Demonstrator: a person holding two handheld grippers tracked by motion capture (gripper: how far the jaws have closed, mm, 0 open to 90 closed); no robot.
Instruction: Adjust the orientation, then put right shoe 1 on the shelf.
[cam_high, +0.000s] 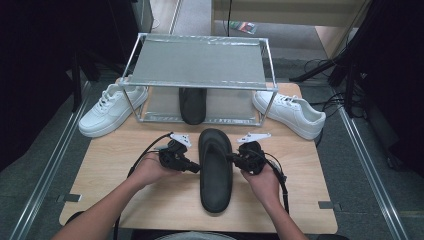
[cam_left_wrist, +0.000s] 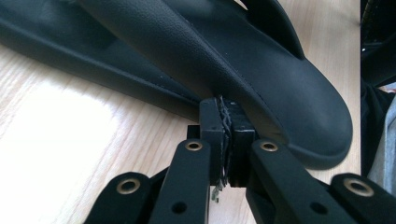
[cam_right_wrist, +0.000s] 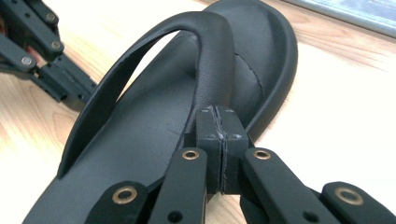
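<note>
A black flip-flop (cam_high: 215, 170) lies sole-down on the wooden table (cam_high: 150, 200), near the middle, toe toward the metal rack (cam_high: 200, 65) and heel toward the person. The left gripper (cam_high: 196, 169) sits at its left edge and the right gripper (cam_high: 231, 157) at its right edge, both about level with the strap, one hand behind each.

In the left gripper view the jaws are pressed flat together, pads meeting with no gap, tips right against the flip-flop (cam_left_wrist: 261, 79) where the strap meets the sole rim. Whether a bit of strap is pinched between them, cannot tell; they look closed on nothing.

In the right gripper view, same story: jaws closed pad to pad, tips touching the strap's outer end on the flip-flop (cam_right_wrist: 154, 135). Nothing visibly clamped. The left gripper (cam_right_wrist: 70, 95) shows at the upper left of that view, across the flip-flop, its tip at the far rim.

A second black flip-flop (cam_high: 192, 105) lies on the rack's bottom shelf, heel end toward the person. The rack's top shelf is a grey mesh panel.

One white sneaker (cam_high: 112, 109) sits on the table left of the rack, another white sneaker (cam_high: 290, 112) sits to the right, both just beside the rack legs. Cables trail from each gripper back toward the person.
</note>
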